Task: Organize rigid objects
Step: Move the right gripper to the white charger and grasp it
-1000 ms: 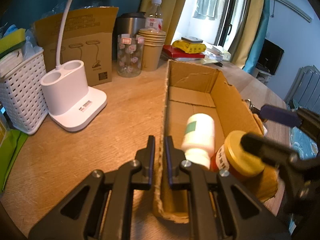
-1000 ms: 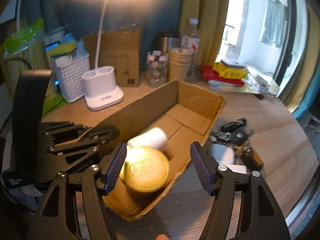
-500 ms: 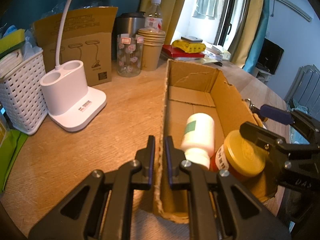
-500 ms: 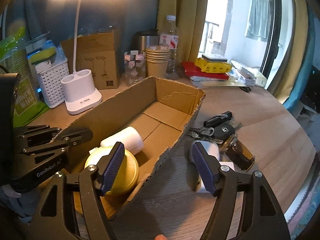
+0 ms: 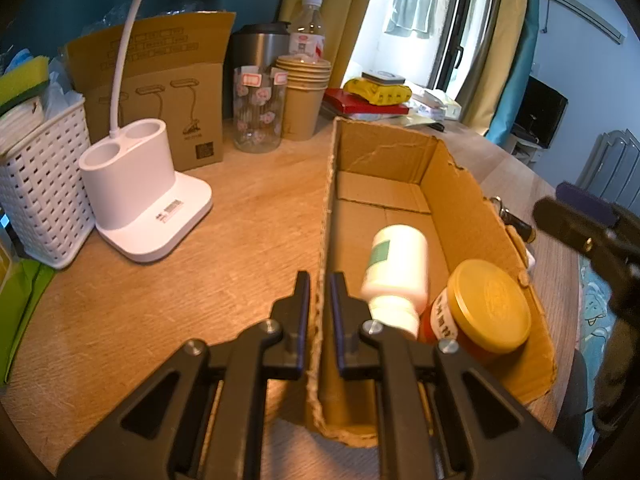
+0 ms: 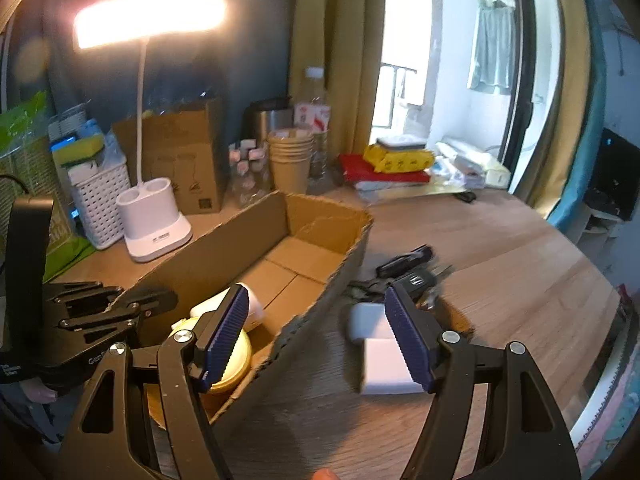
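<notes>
An open cardboard box (image 5: pixel 460 204) lies on the wooden table; it also shows in the right wrist view (image 6: pixel 320 220). Inside it a white bottle (image 5: pixel 396 264) lies on its side next to a red jar with a gold lid (image 5: pixel 490 306). My left gripper (image 5: pixel 319 300) is shut on the box's near left wall. My right gripper (image 6: pixel 316 332) is open and empty, raised over the box's right wall. To the right of the box lie a white case (image 6: pixel 366 320), a white block (image 6: pixel 386 366) and black car keys (image 6: pixel 412 276).
A white lamp base (image 5: pixel 144 196), a white basket (image 5: pixel 36 192), a brown carton (image 5: pixel 160 92), a glass jar (image 5: pixel 258 110), stacked paper cups (image 5: pixel 306 96) and a steel flask stand behind. Red and yellow items (image 6: pixel 396 164) lie at the back right.
My right gripper has lifted and pulled back to the right, away from the gold-lidded jar, which stays in the box. The left gripper has kept its grip on the box wall.
</notes>
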Available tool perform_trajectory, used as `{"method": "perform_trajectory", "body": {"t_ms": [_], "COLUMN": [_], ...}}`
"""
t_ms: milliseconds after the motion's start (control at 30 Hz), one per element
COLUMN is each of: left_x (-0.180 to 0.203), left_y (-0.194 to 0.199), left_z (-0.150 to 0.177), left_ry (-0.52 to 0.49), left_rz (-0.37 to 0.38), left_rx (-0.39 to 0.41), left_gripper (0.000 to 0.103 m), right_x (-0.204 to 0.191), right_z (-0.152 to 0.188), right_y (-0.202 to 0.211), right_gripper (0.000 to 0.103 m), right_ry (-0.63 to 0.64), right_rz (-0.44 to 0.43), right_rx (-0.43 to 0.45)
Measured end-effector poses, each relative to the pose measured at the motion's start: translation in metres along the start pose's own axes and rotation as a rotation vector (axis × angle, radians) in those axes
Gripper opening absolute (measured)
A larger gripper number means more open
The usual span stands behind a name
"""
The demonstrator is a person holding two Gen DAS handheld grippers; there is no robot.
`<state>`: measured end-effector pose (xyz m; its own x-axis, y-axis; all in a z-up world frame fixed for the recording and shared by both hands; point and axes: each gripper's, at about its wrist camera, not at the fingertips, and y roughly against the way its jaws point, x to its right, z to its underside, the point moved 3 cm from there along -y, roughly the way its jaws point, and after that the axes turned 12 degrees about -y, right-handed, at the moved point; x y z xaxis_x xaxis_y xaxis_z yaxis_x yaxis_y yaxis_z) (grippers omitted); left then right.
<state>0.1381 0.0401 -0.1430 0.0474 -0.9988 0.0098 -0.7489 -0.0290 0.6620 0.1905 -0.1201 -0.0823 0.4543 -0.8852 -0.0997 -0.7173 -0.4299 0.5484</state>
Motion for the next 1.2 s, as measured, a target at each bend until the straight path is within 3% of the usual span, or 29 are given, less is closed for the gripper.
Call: {"method": "perform_trajectory", "body": {"t_ms": [467,733,933,1200], "left_x": [0.0,0.002,0.003,0.002], "left_y": [0.0,-0.003,-0.003,-0.004], "left_z": [0.0,0.001,0.002,0.001], "left_ry": [0.0,0.0,-0.002,-0.002], "left_rz": [0.0,0.004,0.004,0.004], "left_rx": [-0.001,-0.007,-0.006,-0.007], "left_gripper": [0.01,0.01,0.01,0.01], "right_x": [0.063,0.105,0.093,0.059], "right_z": [-0.016,0.0,0.02,0.04], "right_y": [0.006,-0.027,-0.032,-0.048], "right_gripper": [0.074,0.074,0.074,0.074], "right_ry": [-0.077,-0.182,-0.19,-0.083], "right_rz": [0.107,0.171,0.119,0.115], "right_rx": [0.073,0.004,-0.053,-0.114]}}
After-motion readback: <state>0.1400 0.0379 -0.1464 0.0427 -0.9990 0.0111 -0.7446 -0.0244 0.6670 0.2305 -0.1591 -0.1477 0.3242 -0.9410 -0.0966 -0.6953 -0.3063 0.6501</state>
